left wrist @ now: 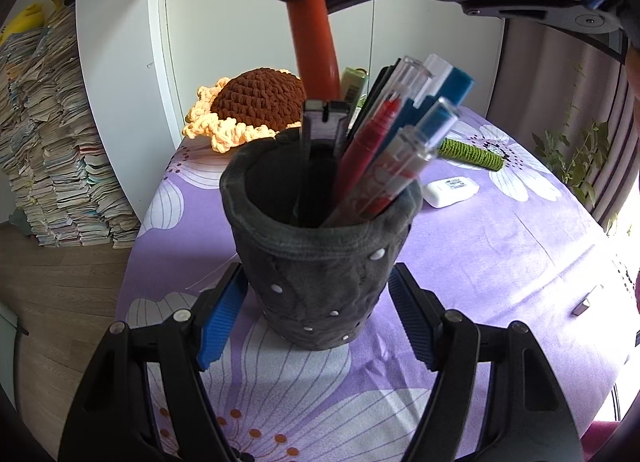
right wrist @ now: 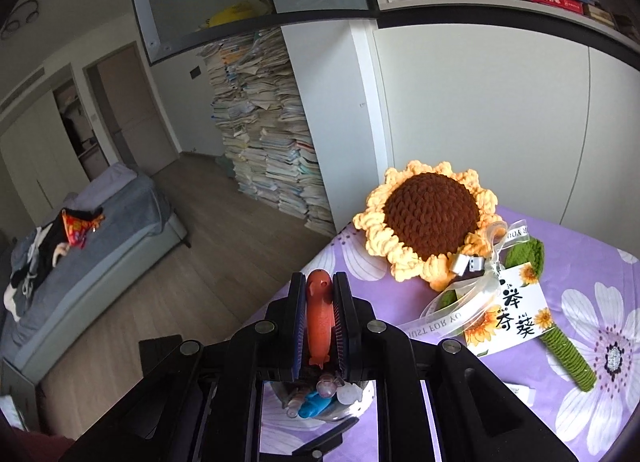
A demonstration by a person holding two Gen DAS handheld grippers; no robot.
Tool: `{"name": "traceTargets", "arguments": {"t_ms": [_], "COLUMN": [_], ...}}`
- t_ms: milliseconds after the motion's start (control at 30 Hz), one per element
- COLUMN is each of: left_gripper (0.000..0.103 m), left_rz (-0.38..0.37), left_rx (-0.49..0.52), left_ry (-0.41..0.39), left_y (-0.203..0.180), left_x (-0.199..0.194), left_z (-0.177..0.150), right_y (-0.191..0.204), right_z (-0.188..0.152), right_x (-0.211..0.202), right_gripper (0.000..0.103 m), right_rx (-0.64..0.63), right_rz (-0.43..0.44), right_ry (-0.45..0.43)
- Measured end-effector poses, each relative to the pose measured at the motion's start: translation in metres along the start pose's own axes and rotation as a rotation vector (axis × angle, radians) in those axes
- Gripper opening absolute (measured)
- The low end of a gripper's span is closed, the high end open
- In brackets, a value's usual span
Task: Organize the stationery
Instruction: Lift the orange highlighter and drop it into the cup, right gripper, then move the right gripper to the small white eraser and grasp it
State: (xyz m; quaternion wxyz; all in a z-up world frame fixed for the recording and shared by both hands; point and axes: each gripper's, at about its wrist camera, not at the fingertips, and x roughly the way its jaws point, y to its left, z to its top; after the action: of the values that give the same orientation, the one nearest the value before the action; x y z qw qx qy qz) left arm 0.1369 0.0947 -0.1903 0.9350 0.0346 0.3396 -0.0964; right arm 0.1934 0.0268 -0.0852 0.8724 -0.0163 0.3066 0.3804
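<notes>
A dark grey fabric pen holder point(left wrist: 320, 258) stands on the purple flowered tablecloth point(left wrist: 500, 254), with several pens and markers point(left wrist: 384, 158) upright in it. My left gripper point(left wrist: 316, 310) is open, its blue-padded fingers on either side of the holder's base without touching it. My right gripper point(right wrist: 320, 322) is shut on an orange pen point(right wrist: 319, 322) and holds it upright above the holder; the pen's lower end point(left wrist: 316, 62) dips toward the holder's rim at the back. Pen tips point(right wrist: 320, 394) show below the right gripper.
A crocheted sunflower point(right wrist: 430, 218) with a green stem point(right wrist: 568, 358) and a card lies at the table's back. A white eraser point(left wrist: 450, 190) lies to the holder's right. A small metal piece point(left wrist: 586, 302) lies further right. Stacked books point(right wrist: 264, 142) stand beside the white cabinet.
</notes>
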Motion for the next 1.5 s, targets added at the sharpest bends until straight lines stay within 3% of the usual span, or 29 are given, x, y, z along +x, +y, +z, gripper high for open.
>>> {"name": "traceTargets", "arguments": {"t_ms": [300,533,767,900,1033,1067,1267,1400,1500], "left_gripper": [0.072,0.072,0.072,0.072,0.072,0.072,0.072,0.072,0.072], "left_rz": [0.001,0.001,0.003,0.003,0.004,0.004,0.004,0.004,0.003], "left_rx": [-0.003,-0.003,-0.004,-0.006,-0.007,-0.007,-0.007,-0.007,-0.007], "left_ry": [0.006,0.007,0.008,0.012,0.016,0.016,0.016,0.016,0.016], "left_y": [0.000,0.000,0.002,0.003,0.005,0.005,0.005,0.005,0.005], "left_x": [0.001,0.001,-0.001,0.000,0.000,0.000,0.000,0.000,0.000], "left_z": [0.001,0.001,0.001,0.002,0.002,0.001,0.001,0.001,0.001], "right_y": [-0.002,-0.020,-0.051,-0.071,-0.089,-0.093,-0.110,-0.121,-0.135], "right_z": [-0.010,-0.024,-0.085,-0.140,-0.188,-0.195,-0.210,-0.201,-0.189], "right_x": [-0.001,-0.040,-0.083,-0.097,-0.105,-0.107,-0.111,-0.109,-0.108], "right_gripper": [0.015,0.015,0.015,0.016,0.034,0.034,0.034,0.034,0.034], "right_rx": [-0.005,0.029,-0.065,-0.104,-0.121,-0.108,-0.043,0.021,0.085], "right_rz": [0.019,-0.009,-0.187,-0.209,-0.264,-0.275,-0.295,-0.272,-0.310], "right_ry": [0.024,0.041,0.271,0.444,0.565,0.578,0.569,0.507,0.446]}}
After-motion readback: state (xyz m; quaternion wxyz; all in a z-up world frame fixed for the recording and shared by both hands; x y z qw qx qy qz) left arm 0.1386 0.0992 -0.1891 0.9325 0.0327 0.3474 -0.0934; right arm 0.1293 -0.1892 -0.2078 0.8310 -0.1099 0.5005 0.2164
